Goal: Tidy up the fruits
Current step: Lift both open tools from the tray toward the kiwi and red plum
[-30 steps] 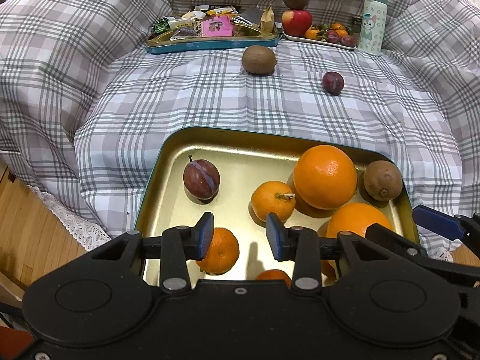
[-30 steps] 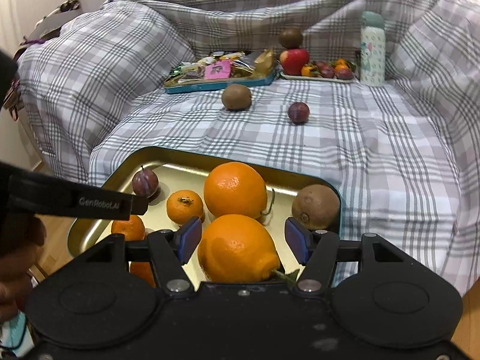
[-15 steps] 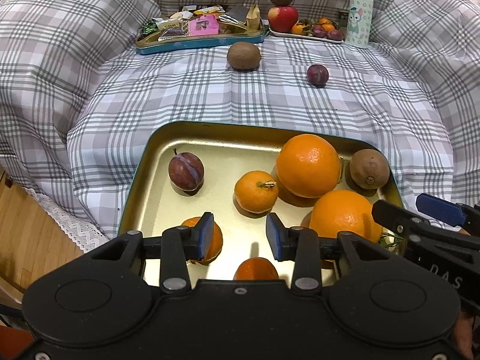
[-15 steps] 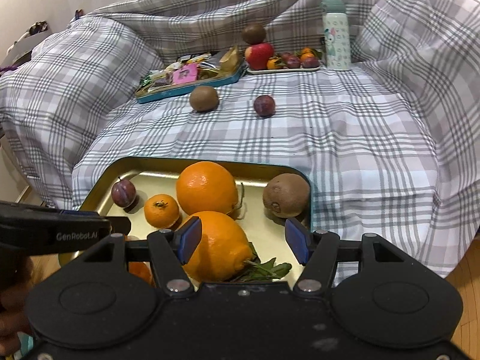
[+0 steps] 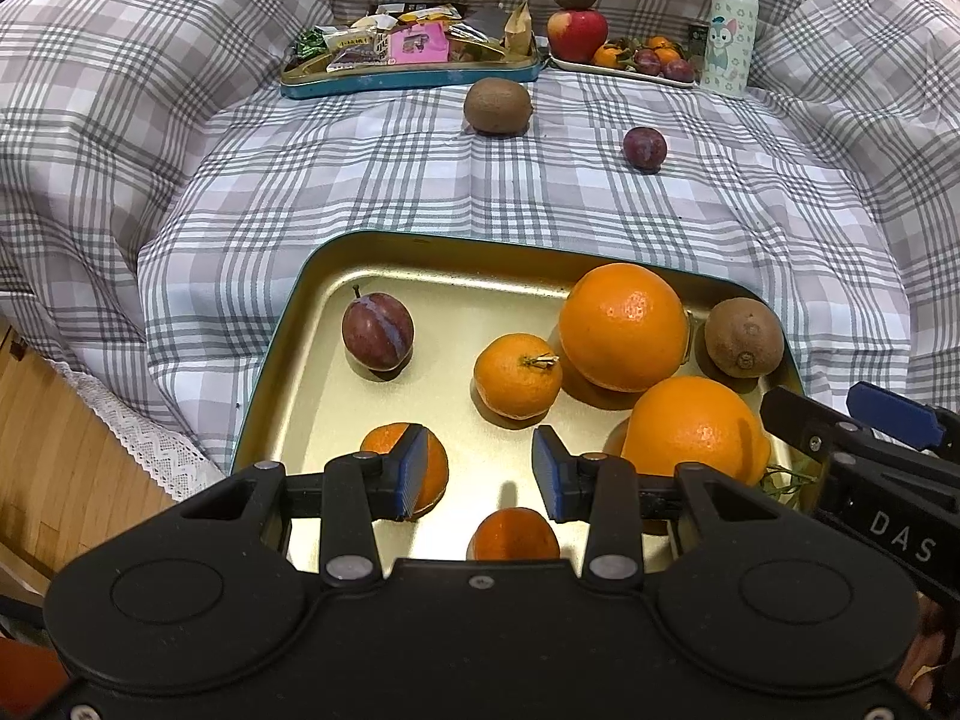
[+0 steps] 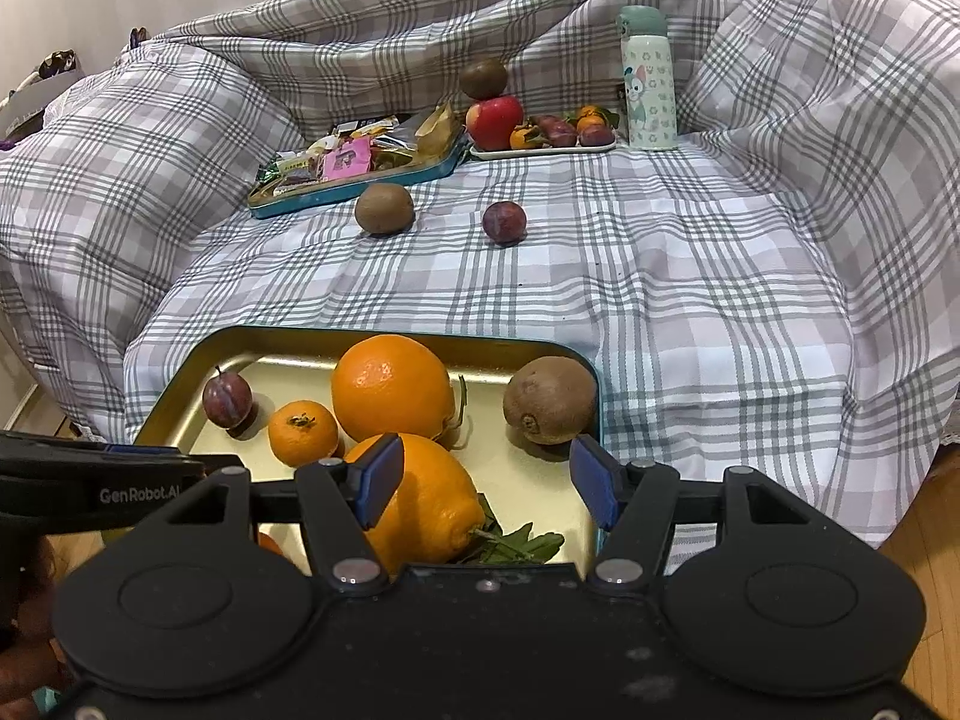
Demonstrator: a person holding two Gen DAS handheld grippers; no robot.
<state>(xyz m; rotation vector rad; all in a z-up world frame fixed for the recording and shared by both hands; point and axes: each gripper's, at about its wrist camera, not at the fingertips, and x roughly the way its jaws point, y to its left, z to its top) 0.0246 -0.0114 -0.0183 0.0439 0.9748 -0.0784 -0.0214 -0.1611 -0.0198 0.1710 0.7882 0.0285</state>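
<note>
2 tongs, my left [image 5: 480, 471] and right [image 6: 483, 480], hover open and empty over the gold tray [image 5: 312, 324] of fruit on the bed, where any careless descent risks rolling the leafy orange [image 6: 420, 504] out.

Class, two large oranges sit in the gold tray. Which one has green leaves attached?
The nearer large orange, lying against the right gripper. Green leaves show at its stem end; the farther orange shows none.

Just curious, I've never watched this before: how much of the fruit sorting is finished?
Mostly done: oranges, a plum and a kiwi sit in the gold tray. Nothing is in hand; the left tool and right tool hang open over it. A loose kiwi and plum remain on the cloth.
</note>
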